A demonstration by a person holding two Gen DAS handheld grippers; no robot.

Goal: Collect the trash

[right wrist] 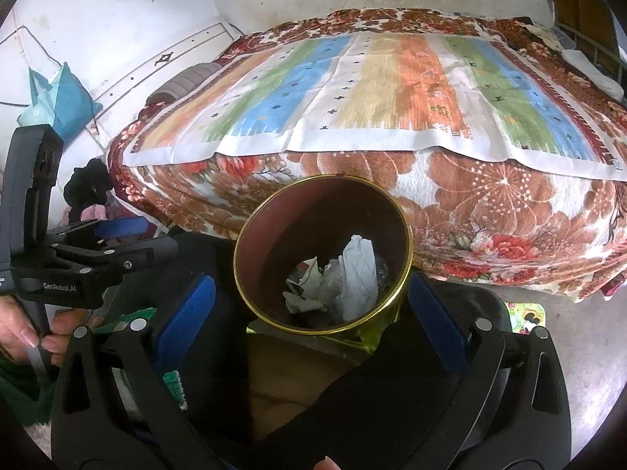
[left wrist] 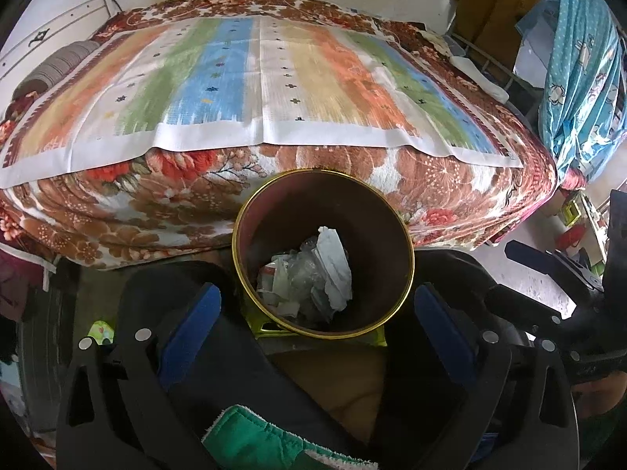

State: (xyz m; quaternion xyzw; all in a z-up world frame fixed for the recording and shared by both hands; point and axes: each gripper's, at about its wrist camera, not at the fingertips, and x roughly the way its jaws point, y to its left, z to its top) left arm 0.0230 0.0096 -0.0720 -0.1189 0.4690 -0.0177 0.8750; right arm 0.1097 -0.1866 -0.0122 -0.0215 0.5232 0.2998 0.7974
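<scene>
Gaping wide, both tools point(left wrist: 317, 305) point(right wrist: 309, 301) flank the bin point(left wrist: 250, 211); only the right view shows a hand point(right wrist: 23, 337).

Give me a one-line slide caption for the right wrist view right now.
Open right claw above the gold-rimmed bin holding crumpled paper, beside the bed's striped mat.
</scene>
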